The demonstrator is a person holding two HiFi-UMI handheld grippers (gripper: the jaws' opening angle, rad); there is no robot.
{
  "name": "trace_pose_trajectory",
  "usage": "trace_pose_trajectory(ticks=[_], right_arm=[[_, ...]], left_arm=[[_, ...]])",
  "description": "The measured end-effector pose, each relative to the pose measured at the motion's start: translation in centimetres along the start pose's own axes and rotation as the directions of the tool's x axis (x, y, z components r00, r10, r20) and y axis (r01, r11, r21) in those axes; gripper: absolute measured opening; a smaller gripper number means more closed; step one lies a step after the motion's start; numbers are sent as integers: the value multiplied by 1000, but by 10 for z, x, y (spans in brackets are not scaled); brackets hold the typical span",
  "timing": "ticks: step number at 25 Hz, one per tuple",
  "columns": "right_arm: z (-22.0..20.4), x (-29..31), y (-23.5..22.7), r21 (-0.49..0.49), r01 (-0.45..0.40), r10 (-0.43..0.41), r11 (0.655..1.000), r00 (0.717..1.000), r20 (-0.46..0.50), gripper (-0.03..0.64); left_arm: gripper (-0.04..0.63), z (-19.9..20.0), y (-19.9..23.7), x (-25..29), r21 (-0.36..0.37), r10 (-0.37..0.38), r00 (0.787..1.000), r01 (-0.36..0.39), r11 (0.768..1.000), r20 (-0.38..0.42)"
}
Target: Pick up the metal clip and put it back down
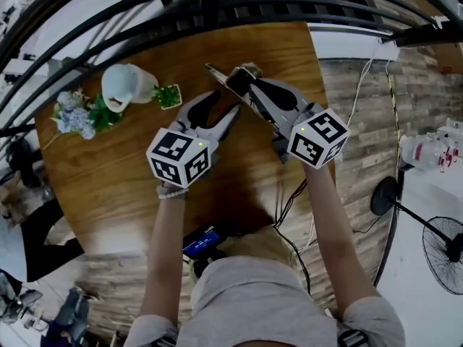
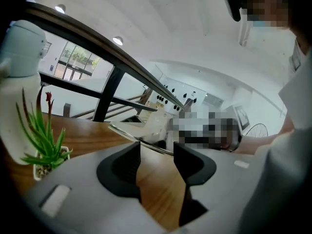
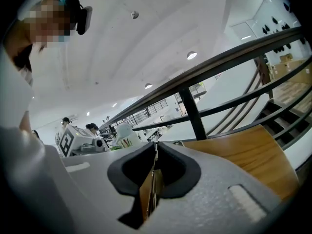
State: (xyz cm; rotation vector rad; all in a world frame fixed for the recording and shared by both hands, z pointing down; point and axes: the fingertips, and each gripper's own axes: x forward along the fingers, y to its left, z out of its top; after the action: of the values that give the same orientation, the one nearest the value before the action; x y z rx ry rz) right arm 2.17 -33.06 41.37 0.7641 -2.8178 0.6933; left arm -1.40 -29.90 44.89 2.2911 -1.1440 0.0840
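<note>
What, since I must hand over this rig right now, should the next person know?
Right claw: shut on the metal clip, over the far half of the table.
Left claw: open, empty, pointing at the clip from nearby.
Done: clip gripped; whether it is clear of the table is hard to tell.
To do: put it back down on the table and let go.

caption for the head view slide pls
Right hand-held gripper pinches a thin silver metal clip at the brown wooden table; left hand-held gripper open beside it.
</note>
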Motion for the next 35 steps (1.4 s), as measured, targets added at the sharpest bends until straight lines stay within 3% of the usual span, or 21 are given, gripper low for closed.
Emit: trace_pose_trajectory(ticks=[23,30,35], right_arm=[[-52,60,-68,23,60,-55,998,979,-198,26],[-49,61,-85,-90,123,-141,988,963,-232,64],[-46,50,-80,-176,211,-244,962,949,-200,77]], left_arm=[[160,8,-6,-34,40,60,997,-62,997,38],[134,12,-13,-43,56,74,996,-77,995,51],[94,10,-20,-66,76,102,992,-107,991,70]])
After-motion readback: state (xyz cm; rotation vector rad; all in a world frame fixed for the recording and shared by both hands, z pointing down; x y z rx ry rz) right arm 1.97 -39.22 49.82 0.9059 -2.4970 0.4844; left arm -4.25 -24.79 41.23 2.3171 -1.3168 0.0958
